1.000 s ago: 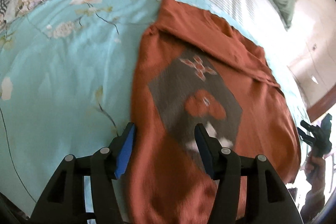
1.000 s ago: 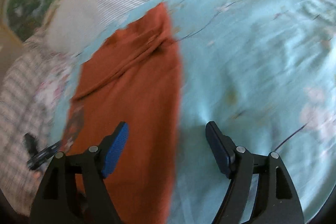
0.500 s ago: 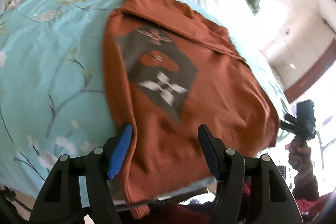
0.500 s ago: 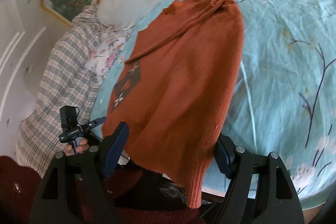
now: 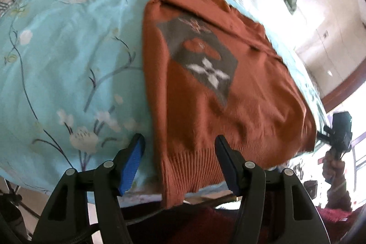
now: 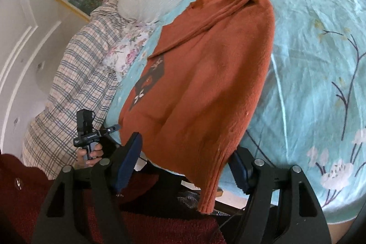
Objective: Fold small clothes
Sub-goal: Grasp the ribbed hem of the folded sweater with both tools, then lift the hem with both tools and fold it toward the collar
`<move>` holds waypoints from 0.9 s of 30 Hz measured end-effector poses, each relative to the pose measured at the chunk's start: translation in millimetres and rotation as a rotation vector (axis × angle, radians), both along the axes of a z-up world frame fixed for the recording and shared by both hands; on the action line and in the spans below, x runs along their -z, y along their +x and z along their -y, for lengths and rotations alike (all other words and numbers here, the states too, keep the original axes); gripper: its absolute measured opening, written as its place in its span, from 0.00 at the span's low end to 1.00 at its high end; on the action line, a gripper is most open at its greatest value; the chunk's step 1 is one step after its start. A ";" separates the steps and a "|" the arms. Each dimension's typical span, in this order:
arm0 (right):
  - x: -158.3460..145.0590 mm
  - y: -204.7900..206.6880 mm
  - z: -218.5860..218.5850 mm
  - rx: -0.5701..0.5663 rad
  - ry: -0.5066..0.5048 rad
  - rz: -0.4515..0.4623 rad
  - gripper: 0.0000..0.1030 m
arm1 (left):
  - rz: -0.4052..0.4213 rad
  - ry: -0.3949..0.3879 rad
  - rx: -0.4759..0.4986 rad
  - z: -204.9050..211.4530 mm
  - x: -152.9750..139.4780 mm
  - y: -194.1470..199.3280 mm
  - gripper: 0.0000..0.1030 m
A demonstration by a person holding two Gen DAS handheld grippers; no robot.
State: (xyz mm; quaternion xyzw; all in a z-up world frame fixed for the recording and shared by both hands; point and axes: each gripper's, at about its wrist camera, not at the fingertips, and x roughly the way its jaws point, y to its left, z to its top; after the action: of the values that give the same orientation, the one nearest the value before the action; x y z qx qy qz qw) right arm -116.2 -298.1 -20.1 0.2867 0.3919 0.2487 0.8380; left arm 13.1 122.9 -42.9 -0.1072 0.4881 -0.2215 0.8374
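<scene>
Sweater (image 5: 205, 111) lies flat on bed (image 5: 68, 74), hem overhanging bed's near edge. Pillows (image 6: 75, 84) lie at bed's far end, behind sweater.

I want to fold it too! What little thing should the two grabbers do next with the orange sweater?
Probably ease both down and pinch the ribbed hem. The rust-orange knitted sweater lies flat on the light blue flowered bedsheet, its hem hanging over the bed's edge. The left gripper is open around one hem corner; the right gripper is closing around the other, and neither's fingers press the cloth yet.
</scene>
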 end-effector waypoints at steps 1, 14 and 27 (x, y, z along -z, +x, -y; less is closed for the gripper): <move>2.3 2.9 1.3 0.011 0.010 0.000 0.45 | 0.007 0.004 0.019 3.0 1.3 -2.2 0.61; 17.4 -4.6 -7.3 -0.010 -0.003 -0.054 0.21 | -0.028 -0.036 0.091 2.6 13.2 0.8 0.22; -23.1 -8.1 8.8 0.003 0.129 0.112 0.08 | 0.070 -0.101 0.054 -0.4 -13.3 -15.6 0.05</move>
State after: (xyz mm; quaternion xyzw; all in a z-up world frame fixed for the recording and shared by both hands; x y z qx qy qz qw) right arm -124.3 -306.8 3.0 0.3264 0.3270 0.2879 0.8389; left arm -2.4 123.4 -29.5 -0.1281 0.4494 -0.2719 0.8413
